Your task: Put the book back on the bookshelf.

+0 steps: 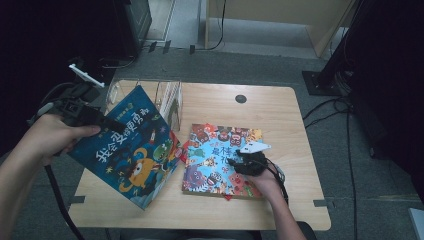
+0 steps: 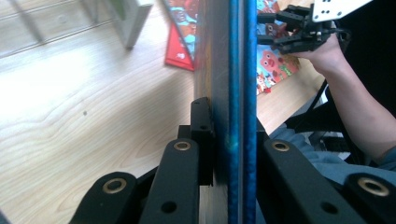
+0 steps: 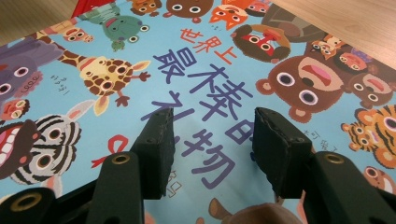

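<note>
left gripper view, blue book point(image 2: 238, 93) clamped edge-on between jaws

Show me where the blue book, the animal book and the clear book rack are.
blue book point(image 1: 127, 150), high view, on its front cover.
animal book point(image 1: 212, 160), high view, on the middle of its cover.
clear book rack point(image 1: 172, 100), high view, on its upright divider.
</note>
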Demonstrator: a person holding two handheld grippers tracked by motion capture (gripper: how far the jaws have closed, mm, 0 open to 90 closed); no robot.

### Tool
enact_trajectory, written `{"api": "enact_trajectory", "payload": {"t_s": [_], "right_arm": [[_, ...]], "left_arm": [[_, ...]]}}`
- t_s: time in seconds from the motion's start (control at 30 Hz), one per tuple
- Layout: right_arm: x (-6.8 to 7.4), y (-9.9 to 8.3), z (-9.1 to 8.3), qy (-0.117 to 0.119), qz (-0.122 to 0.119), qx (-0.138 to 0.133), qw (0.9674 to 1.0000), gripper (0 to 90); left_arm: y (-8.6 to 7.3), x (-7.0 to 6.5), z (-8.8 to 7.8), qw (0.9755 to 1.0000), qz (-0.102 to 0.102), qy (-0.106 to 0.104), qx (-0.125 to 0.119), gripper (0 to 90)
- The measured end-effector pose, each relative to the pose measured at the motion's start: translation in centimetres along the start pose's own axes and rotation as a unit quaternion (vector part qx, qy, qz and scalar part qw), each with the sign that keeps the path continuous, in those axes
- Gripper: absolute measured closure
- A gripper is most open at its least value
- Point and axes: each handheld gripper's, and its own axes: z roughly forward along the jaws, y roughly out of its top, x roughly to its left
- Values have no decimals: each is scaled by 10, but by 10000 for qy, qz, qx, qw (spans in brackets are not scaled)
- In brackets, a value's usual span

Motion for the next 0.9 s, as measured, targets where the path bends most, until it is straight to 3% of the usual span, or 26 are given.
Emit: {"api": "enact_trajectory", "payload": {"t_s": [0.23, 0.5, 0.73, 0.9], "right_arm": [[-3, 1, 1, 61, 115, -16, 9999, 489], [-3, 1, 1, 56, 140, -16, 9999, 489], [-2, 1, 1, 19, 108, -5, 9999, 489], [-2, 1, 1, 14, 103, -2, 9999, 489]], "left_arm": [[-16, 17, -11, 9997, -181, 130, -97, 824], [-34, 44, -28, 9976, -613, 232, -243, 822], [-35, 65, -37, 9956, -836, 256, -329, 821], [-32, 80, -43, 9926, -1080, 312, -458, 820]]}}
